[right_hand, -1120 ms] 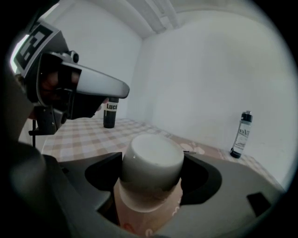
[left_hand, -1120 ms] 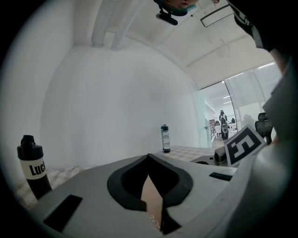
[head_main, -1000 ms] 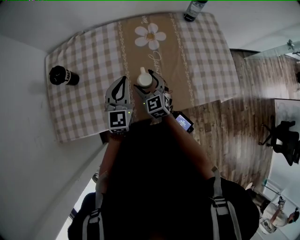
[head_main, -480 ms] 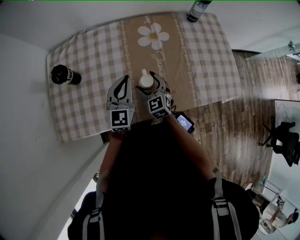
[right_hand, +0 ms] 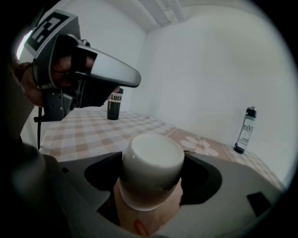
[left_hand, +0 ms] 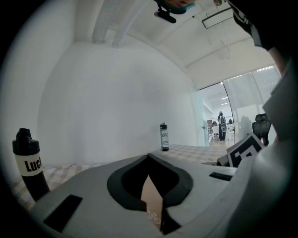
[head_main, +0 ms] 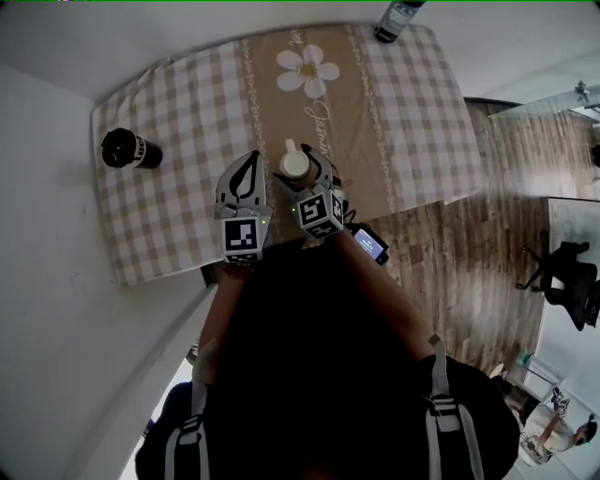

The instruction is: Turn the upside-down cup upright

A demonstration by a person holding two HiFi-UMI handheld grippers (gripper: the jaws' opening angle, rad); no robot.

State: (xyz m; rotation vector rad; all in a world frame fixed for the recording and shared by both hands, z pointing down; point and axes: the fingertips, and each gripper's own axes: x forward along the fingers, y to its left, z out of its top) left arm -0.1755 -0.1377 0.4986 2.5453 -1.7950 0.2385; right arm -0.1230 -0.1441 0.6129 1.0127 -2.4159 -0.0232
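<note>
The right gripper (right_hand: 152, 176) is clamped on the white cup (right_hand: 152, 160), base up, over the tan strip of the checked tablecloth (head_main: 178, 122). Just at its 9 o'clock, the left gripper (left_hand: 148, 162) is pinched together on nothing. A black bottle (head_main: 128, 150) stands farther out at 9 o'clock, and a clear bottle (head_main: 394, 19) at 1 o'clock.

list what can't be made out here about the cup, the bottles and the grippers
- Inside of the cup: its mouth faces down, hidden by its own wall in the right gripper view and head view.
- Whether its rim touches the tablecloth: the right gripper covers both sides, right gripper view.
- Label of the black bottle: it curves out of sight after "Luc", left gripper view.
- Top of the far bottle: cut by the head view's edge.
</note>
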